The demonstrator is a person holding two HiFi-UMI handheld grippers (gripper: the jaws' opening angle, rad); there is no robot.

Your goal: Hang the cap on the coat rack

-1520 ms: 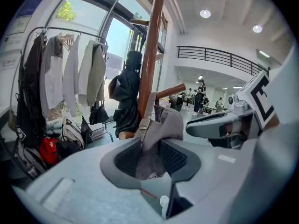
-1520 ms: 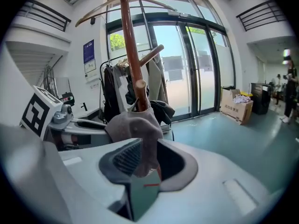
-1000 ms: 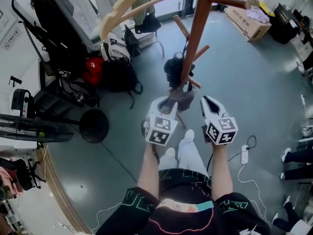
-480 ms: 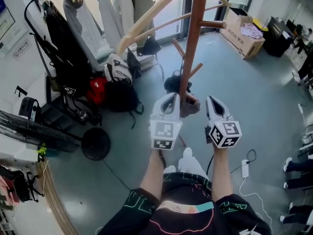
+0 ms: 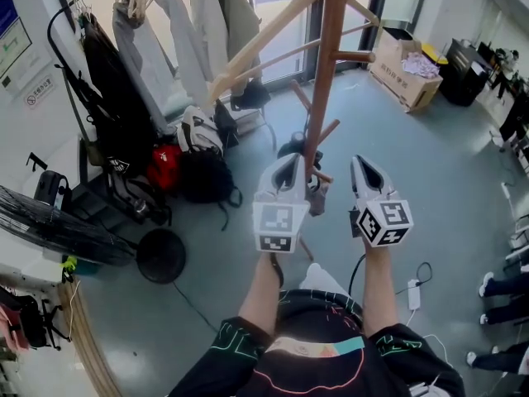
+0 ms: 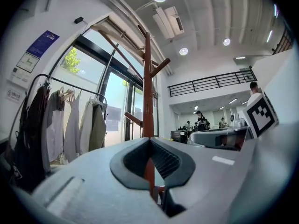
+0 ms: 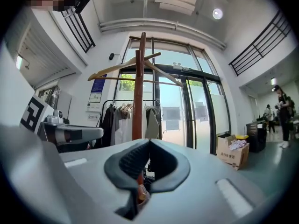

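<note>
Overhead, the head view shows the person holding both tools up at the foot of the wooden coat rack, the left gripper just left of its pole and the right gripper just right of it. The grey cap sits low between the two tools, against the pole and under a short lower peg, just beside the left tool's tip; whether it touches that tool is unclear. In the left gripper view the jaws are clenched, tips meeting, and only the red-brown pole shows through the gap behind them. The right gripper view reads the same: jaws pressed together at the tips, with nothing pinched between them. A pale wooden hanger hangs high on the rack. To the left, garments hang on a clothes rail above a heap of backpacks. An open cardboard box sits on the grey floor beyond the rack
</note>
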